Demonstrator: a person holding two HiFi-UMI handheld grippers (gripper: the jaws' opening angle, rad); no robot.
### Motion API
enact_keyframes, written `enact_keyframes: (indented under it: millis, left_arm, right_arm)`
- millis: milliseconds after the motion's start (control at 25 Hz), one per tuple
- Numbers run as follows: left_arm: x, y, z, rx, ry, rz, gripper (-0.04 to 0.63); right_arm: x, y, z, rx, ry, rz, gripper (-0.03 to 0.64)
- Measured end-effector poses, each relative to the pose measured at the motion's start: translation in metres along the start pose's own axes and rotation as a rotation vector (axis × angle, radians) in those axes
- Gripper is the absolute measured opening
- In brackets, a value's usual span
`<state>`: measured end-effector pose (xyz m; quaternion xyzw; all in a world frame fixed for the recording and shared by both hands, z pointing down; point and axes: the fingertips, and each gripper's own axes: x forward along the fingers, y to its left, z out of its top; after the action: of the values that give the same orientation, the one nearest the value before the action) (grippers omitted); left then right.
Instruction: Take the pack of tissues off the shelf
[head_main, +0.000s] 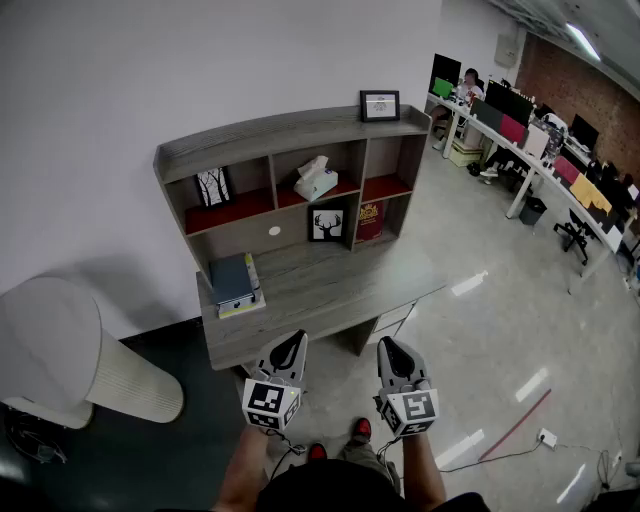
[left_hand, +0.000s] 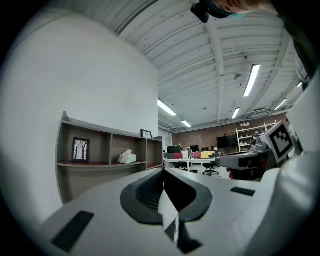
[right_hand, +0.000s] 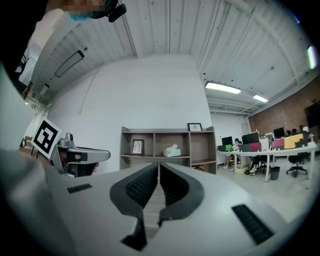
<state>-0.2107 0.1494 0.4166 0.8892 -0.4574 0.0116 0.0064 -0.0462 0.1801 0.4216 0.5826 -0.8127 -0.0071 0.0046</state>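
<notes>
I hold both grippers level in front of the tabletop (head_main: 325, 285), side by side near its front edge and well apart from the shelf (head_main: 290, 130) that stands at its back. My left gripper (head_main: 292, 345) is clenched, jaws pressed together with nothing between them. My right gripper (head_main: 390, 348) is clenched too, its jaws drawn in to a thin slit and holding nothing. The pack of tissues (head_main: 316, 181) sits in the middle compartment of the shelf's upper row, on the red lining, with a white tissue poking up from its top. A tree picture (head_main: 213, 186) stands in the compartment to its left, and a deer picture (head_main: 326, 224) stands just below it. A small framed picture (head_main: 380, 105) rests on top of the shelf, and a stack of books (head_main: 235, 282) lies at the tabletop's left end.
</notes>
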Motion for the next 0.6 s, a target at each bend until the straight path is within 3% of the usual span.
enact_keyframes:
  millis: [600]
  left_arm:
    - [-0.0066, 0.0072, -0.0005, -0.009, 0.0, 0.006, 0.008]
  right_arm:
    - [0.0029, 0.0084, 0.0006, -0.006, -0.003, -0.01, 0.04]
